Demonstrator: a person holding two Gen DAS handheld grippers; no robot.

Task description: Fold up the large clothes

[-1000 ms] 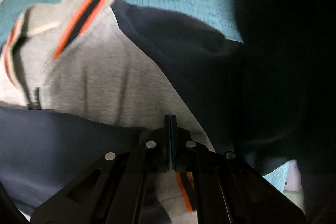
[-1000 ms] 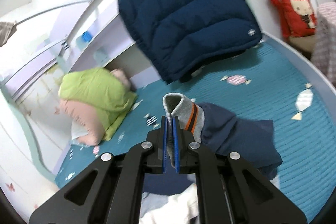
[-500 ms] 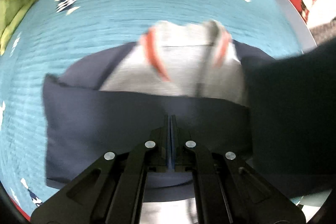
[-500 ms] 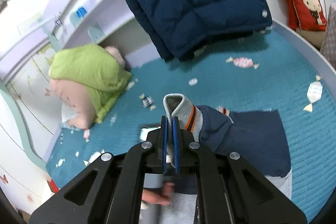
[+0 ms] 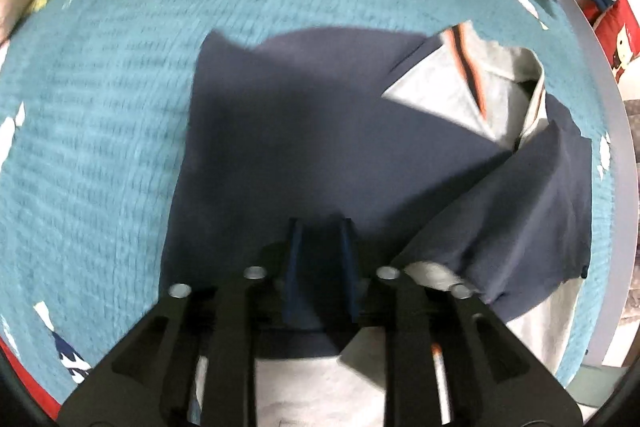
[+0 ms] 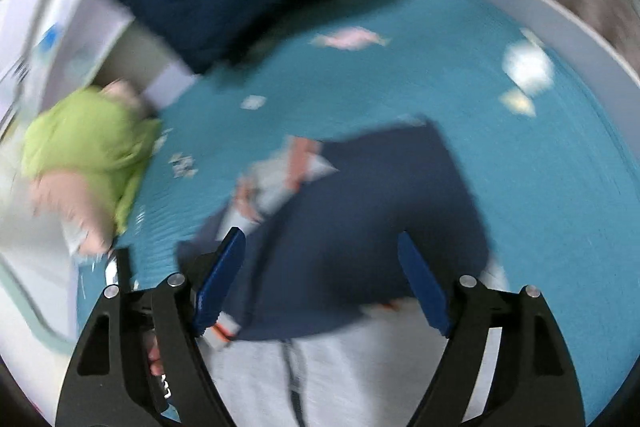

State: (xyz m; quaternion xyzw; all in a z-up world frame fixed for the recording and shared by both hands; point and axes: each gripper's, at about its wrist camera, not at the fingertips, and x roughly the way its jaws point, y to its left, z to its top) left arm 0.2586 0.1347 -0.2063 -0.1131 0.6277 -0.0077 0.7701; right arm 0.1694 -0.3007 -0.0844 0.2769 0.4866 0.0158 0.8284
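— Where was the jacket [image 5: 320,131]?
— Flat on the teal bed [image 5: 100,147]. My left gripper [image 5: 320,267] was opening, navy cloth between its pads.
— And the right gripper [image 6: 320,275]?
— Opening wide, nothing pinched; only its view showed the green bedding [image 6: 88,135].

The left claw [image 5: 319,227] is matte black, with two flat link arms on each side pinned by round silver screws [image 5: 256,272]; its fingers carry dark blue pads [image 5: 294,259]. The right claw [image 6: 320,243] has the same black linkage, silver screws and brighter blue pads [image 6: 420,281], with cut-out slots in the outer arms.
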